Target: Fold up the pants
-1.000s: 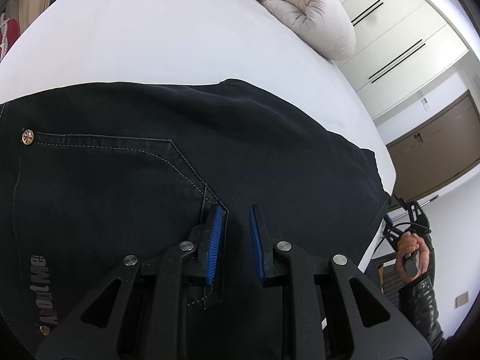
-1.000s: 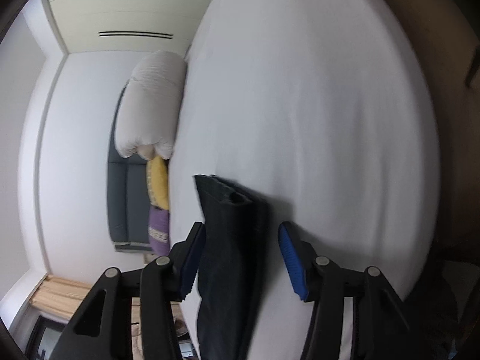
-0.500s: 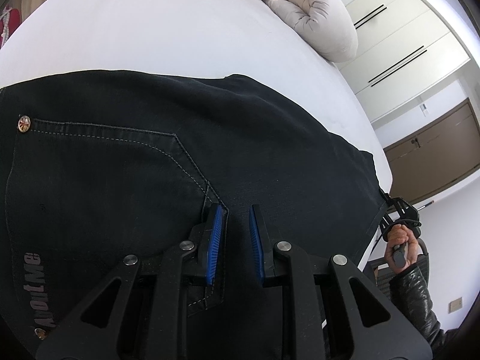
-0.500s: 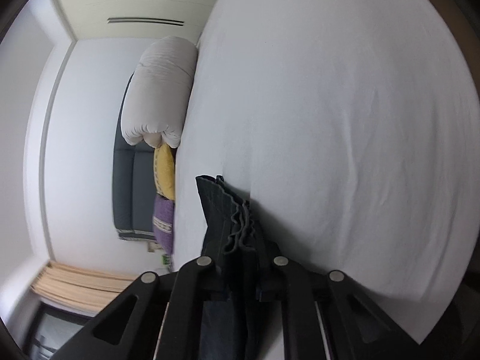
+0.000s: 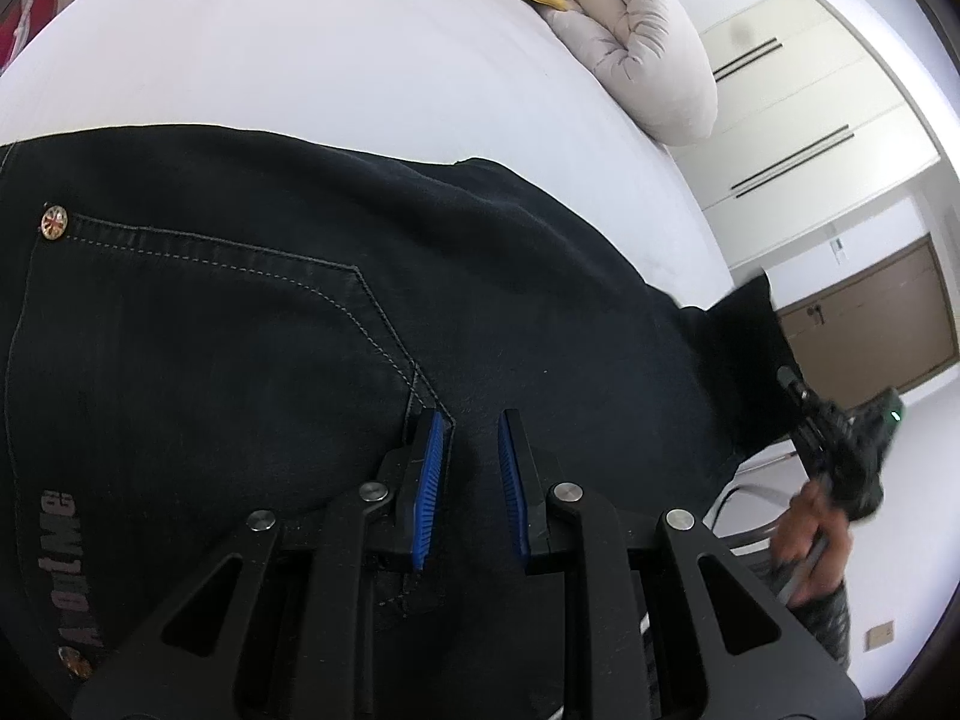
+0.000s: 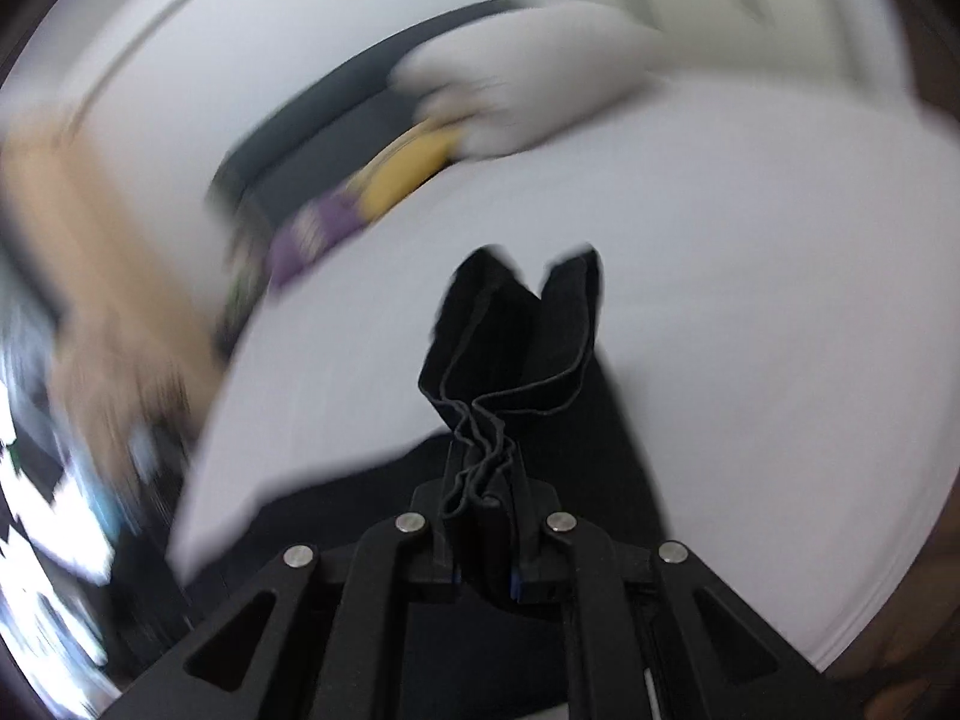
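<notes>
While the pants (image 5: 300, 330) lie on the bed (image 5: 300, 60), we see the right gripper (image 6: 483, 534) pinching their bunched hem; the left gripper (image 5: 468, 480), fingers nearly together, rests on them.

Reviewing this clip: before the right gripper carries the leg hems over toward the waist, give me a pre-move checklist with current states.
1. Right gripper shut on the bunched hems of the pants: ok.
2. All hem layers caught: cannot tell; the edges crumple together.
3. Left gripper over the back pocket, jaws narrow with a gap: ok.
4. Left pads pinning fabric: cannot tell.
5. Bed sheet bare beyond the pants: ok.
6. Right wrist view sharp: not ok, blurred.
</notes>
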A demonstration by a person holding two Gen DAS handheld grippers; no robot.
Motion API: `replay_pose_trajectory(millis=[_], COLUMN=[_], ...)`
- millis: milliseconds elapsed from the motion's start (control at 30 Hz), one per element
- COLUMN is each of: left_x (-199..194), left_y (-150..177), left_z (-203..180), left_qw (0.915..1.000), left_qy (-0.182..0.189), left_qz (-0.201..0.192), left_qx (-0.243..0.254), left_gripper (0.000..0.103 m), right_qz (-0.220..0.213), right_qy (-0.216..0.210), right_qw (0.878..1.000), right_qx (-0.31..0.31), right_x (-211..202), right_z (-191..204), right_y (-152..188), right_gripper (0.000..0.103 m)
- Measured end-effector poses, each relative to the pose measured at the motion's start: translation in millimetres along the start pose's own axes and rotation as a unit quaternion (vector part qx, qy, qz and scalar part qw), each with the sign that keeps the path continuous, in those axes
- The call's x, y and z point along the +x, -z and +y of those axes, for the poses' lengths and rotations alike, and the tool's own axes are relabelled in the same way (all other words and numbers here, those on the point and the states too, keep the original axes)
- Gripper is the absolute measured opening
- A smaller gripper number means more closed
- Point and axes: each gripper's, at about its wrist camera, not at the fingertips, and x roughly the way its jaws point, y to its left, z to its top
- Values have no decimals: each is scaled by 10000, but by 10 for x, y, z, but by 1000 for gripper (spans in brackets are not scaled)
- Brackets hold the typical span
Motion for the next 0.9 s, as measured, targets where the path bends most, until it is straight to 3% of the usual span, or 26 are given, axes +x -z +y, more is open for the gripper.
replay_pose_trajectory(millis=[33,100,133,167,233,433,667,733,900], left_x=[-13,-40,-59,-75,-101,42,377,476,609], left_y=[-9,-41,-63,-73,-94,-160,-307,-333,-401], left_z=[7,21,22,12,-30,-41,-205,-230,-246], left_qw=[10000,9997,9994,9987,9979,9902,9702,9670,9705], left_qy=[26,177,283,429,565,1113,1865,1882,1569], left_qz=[4,-12,-36,-83,-116,136,873,1096,1446], left_qx=[-37,-160,-213,-261,-296,-831,-1278,-1321,-1120], left_gripper=[19,32,58,77,88,92,96,96,96], right_qz=[176,539,824,1119,1161,765,301,296,310], right_qy=[19,113,193,377,799,859,854,795,549], right_qw=[9983,9912,9855,9773,9617,9598,9432,9380,9234], right_qx=[-556,-1207,-1468,-1760,-2353,-2560,-3197,-3361,-3786], right_x=[75,291,460,642,787,580,278,253,249], right_z=[308,662,783,872,987,1079,1608,1762,2130], right_y=[112,310,456,624,869,789,901,1006,1208], right_gripper=[11,11,11,11,12,11,11,11,11])
